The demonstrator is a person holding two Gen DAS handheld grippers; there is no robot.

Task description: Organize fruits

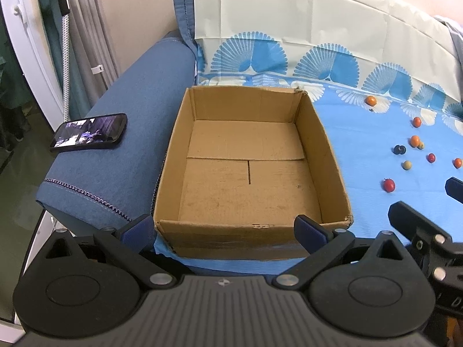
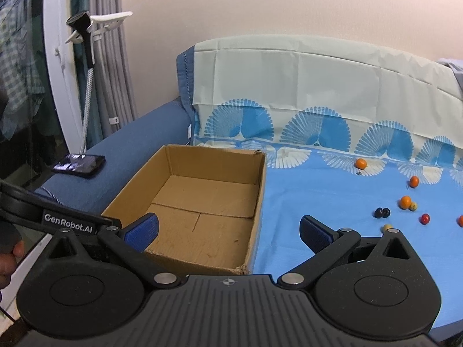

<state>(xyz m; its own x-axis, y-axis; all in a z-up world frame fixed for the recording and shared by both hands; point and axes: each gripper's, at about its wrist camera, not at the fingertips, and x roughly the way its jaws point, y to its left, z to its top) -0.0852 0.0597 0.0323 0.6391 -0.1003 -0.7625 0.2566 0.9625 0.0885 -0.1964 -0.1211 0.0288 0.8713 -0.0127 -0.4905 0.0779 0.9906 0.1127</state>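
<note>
Spreading wide, the left gripper hovers just before the near wall of the cardboard box with nothing between its blue pads. The right gripper is likewise spread and holds nothing, its left pad over the box's near corner and its right pad over the blue sheet. In the left wrist view only the dark linkage of the right gripper shows at the right edge, cut off by the frame. In the right wrist view a black bar printed GenRobot.AI, part of the left gripper, crosses the left side, and the tip of a hand shows at the left edge, mostly out of view.

The box sits on the sheet against the blue sofa arm. Its flaps lie flat on the bottom and no fruit is inside.

The small fruits lie scattered on the sheet well to the right of the box. Orange ones, red ones, 1 dark pair and pale ones can be made out, but they are too small to name. 1 pale fruit is half hidden behind the right gripper's linkage, and 1 orange fruit is cut off by the frame edge.

A phone with a lit screen rests on the sofa arm, well apart from the box. What the screen shows cannot be read.
</note>
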